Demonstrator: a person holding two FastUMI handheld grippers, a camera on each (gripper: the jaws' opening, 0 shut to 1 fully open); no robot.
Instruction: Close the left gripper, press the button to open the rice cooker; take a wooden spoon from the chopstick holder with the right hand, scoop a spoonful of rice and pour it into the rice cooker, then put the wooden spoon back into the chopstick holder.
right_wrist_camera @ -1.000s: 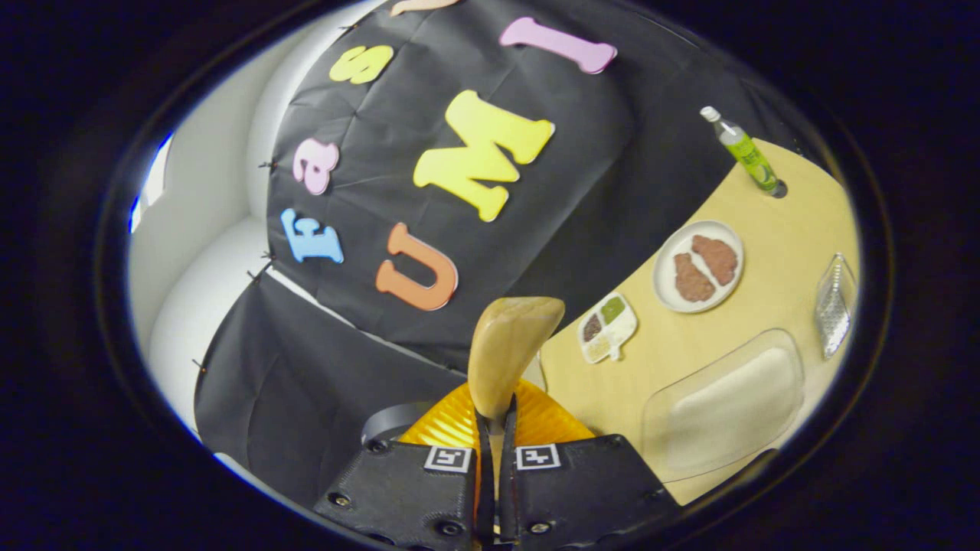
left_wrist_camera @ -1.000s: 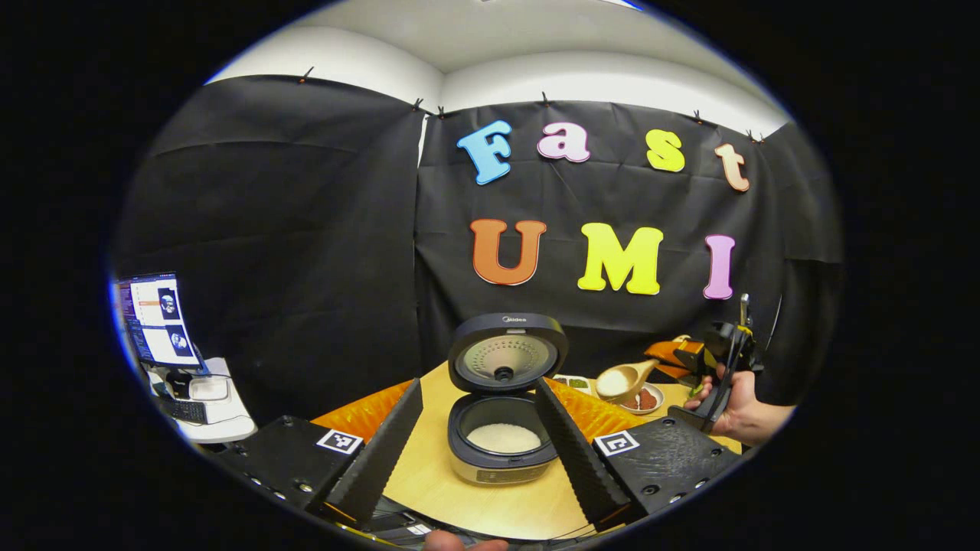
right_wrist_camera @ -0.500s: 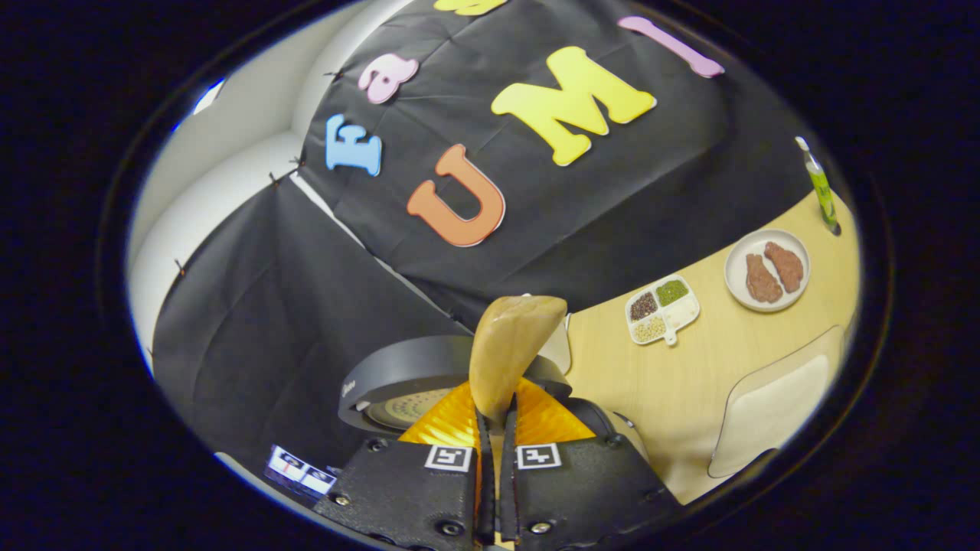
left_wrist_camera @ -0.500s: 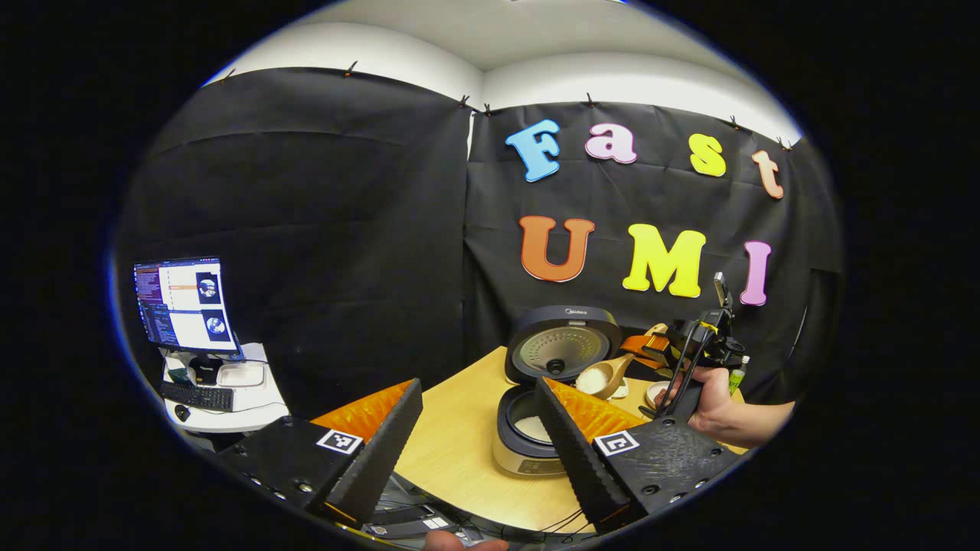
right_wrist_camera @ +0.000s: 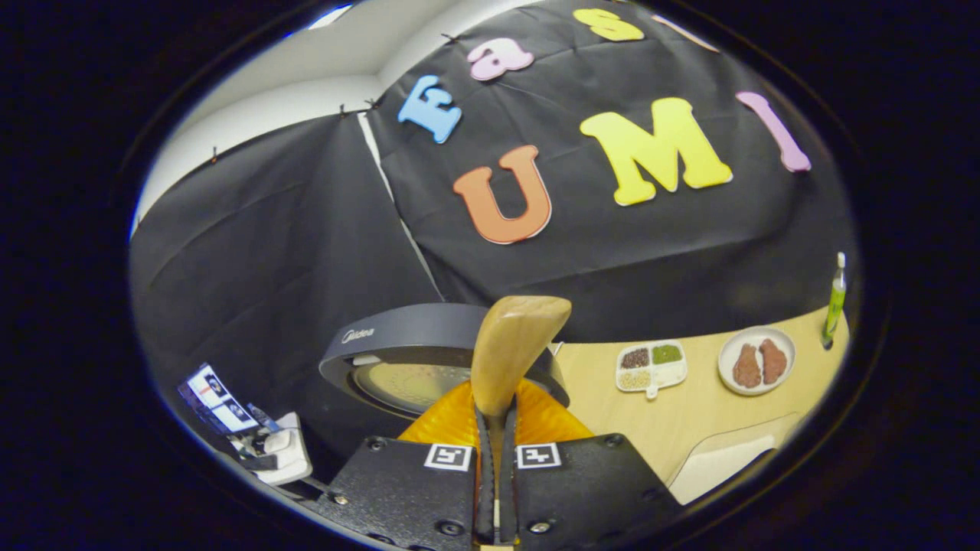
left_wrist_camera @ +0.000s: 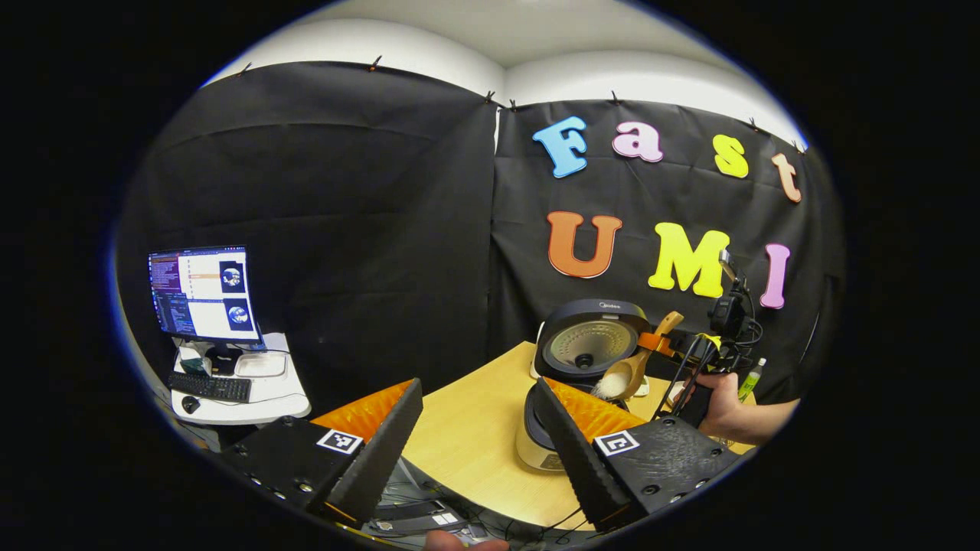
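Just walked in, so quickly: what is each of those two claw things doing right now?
Left gripper: open, holding nothing.
Right gripper: shut on the light wooden spoon, tipped over the open dark rice cooker.

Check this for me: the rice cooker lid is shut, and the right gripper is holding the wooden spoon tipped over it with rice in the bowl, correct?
Not quite. The rice cooker lid is up, as the left gripper view shows. The rest holds: the right gripper grips the wooden spoon, tipped over the cooker with rice in it.
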